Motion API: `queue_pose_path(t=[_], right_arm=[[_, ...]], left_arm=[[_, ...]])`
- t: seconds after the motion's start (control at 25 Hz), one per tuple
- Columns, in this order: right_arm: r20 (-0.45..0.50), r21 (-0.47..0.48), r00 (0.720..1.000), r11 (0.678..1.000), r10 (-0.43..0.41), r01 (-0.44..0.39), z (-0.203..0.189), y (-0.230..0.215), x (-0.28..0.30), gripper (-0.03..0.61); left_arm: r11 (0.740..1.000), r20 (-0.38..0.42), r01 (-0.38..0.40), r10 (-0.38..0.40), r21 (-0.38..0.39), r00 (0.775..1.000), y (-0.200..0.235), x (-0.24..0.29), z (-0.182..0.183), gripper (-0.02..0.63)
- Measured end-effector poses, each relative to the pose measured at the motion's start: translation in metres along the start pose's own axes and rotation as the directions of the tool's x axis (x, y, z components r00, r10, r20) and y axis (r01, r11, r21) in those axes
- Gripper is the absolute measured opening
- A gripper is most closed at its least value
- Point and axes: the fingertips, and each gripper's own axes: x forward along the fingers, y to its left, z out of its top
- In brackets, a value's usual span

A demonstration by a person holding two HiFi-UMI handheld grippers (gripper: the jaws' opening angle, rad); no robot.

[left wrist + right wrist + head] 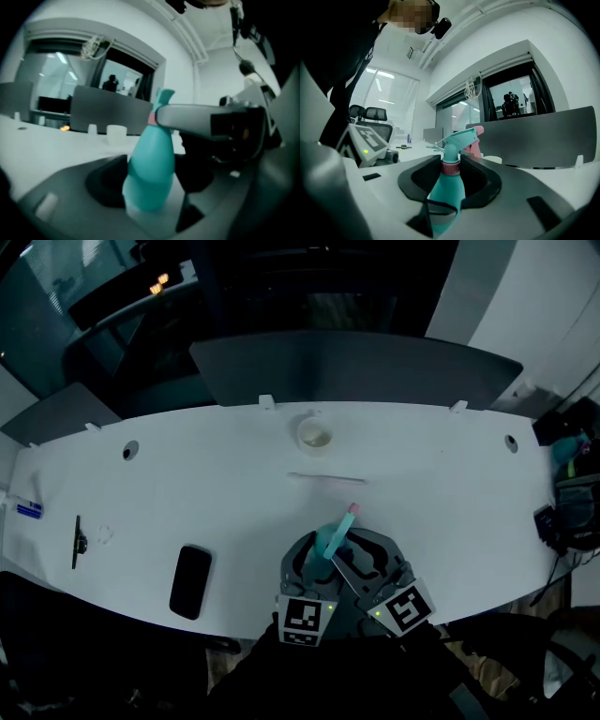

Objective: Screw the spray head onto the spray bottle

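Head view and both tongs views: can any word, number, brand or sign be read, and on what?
No text reads anywhere.
Black-and-white square markers, left one and right one: patterns, no letters.
Small blue-and-white item at the white table's left edge: print too small to read.
Teal plastic spray bottle: no label shows.

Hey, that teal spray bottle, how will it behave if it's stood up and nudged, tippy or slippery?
Probably tippy: the spray bottle is tall and tapers upward, with the spray head overhanging on top. Its smooth rounded body looks slippery, so a grip might slide. Likely light plastic; I can't tell whether it holds liquid.
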Motion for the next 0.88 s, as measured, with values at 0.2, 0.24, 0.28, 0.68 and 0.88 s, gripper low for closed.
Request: queue_pose_path(t=[0.2, 0.24, 0.28, 0.68, 0.88], right_arm=[[0.005, 0.049, 1.0, 0.999, -0.014, 0.014, -0.0023, -0.0019, -0.0034, 0.133], [0.003, 0.051, 1.0, 0.999, 0.004, -0.005, -0.0025, -0.0007, -0.0032, 0.133], [0.004, 0.054, 1.0, 0.998, 0.023, -0.023, -0.0024, 0.0001, -0.0026, 0.133], [0.026, 0.029, 0.999, 0.999, -0.034, 0.033, -0.0019, -0.0034, -0.005, 0.133], [0.018, 0.041, 1.0, 0.999, 0.018, -0.019, -0.0022, -0.0009, -0.0052, 0.133]], left_arm=[[1.0, -0.024, 0.025, -0.025, 0.006, 0.999, -0.0008, -0.001, -0.0035, 0.333], [0.995, -0.03, 0.104, -0.103, 0.013, 0.994, -0.0005, -0.0021, -0.0025, 0.349], [0.984, -0.035, 0.18, -0.179, 0.021, 0.983, -0.0005, -0.0026, -0.0009, 0.351], [0.99, 0.019, -0.137, 0.137, 0.014, 0.99, -0.0044, -0.0013, 0.0023, 0.307], [0.985, -0.025, 0.159, -0.157, 0.063, 0.987, 0.0017, -0.004, 0.0012, 0.383]])
